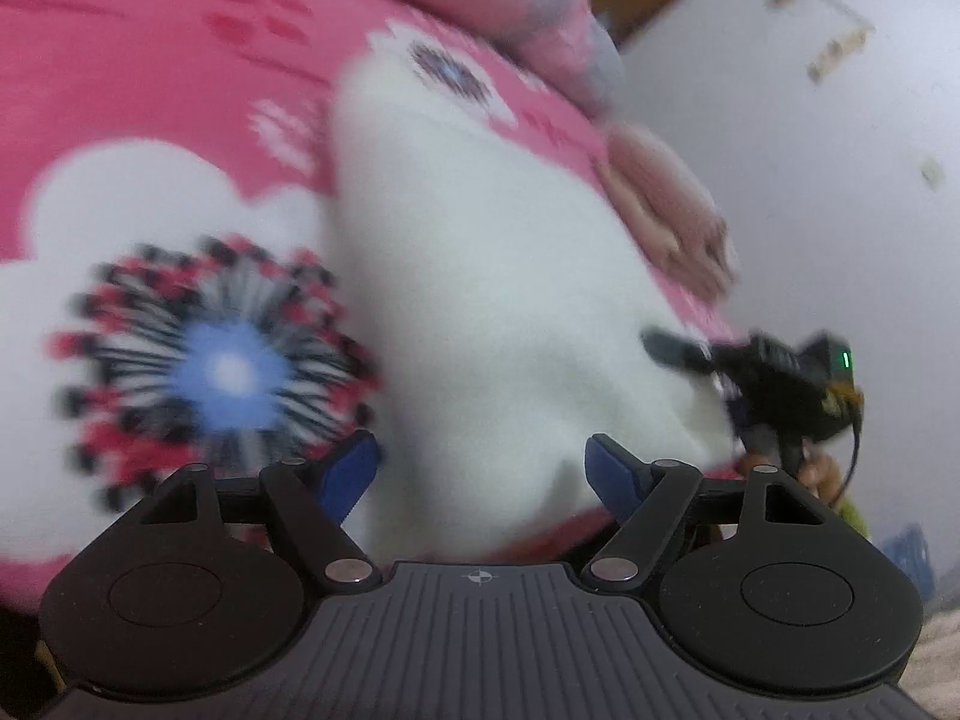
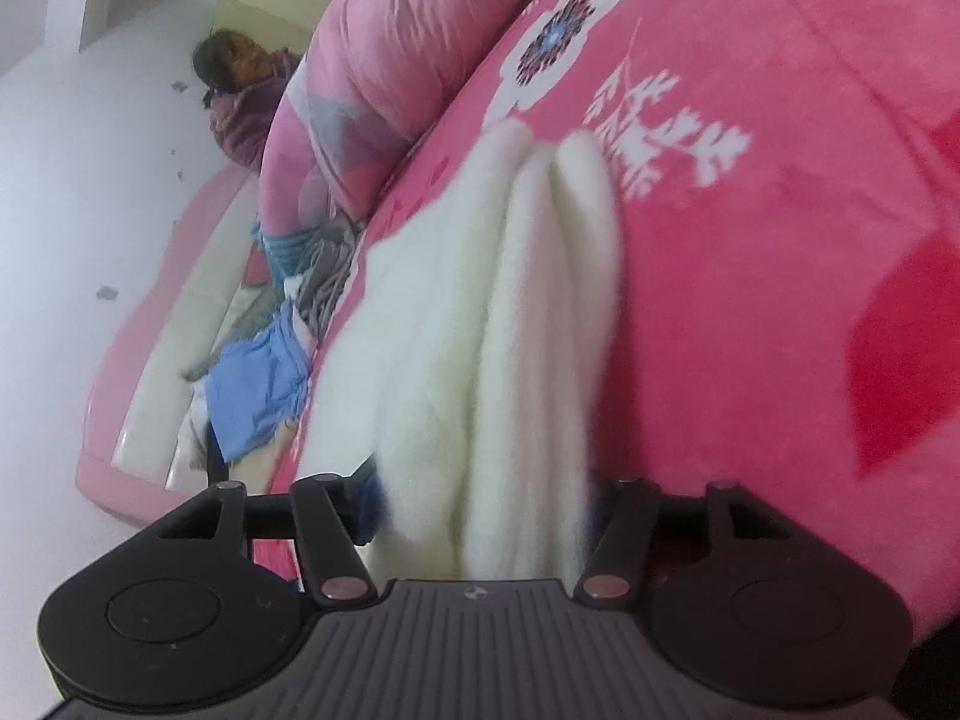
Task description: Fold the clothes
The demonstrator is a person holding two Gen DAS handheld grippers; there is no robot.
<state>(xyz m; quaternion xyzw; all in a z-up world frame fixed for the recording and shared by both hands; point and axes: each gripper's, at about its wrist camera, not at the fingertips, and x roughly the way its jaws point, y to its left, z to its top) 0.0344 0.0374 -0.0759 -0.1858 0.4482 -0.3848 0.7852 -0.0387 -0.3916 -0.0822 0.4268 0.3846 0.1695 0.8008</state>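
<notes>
White sweater on pink bed cover.
L gripper open, sweater edge between fingers; R gripper clamps bunched hem. Clear cover to R.

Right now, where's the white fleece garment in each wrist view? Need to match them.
Left wrist: white fleece garment fills the centre, running down between the open blue fingers of the left gripper.
Right wrist: it hangs in folds from centre to bottom, into the right gripper; fingertips hidden by cloth.
Shared landmark: the pink bedspread's white flower print.
</notes>
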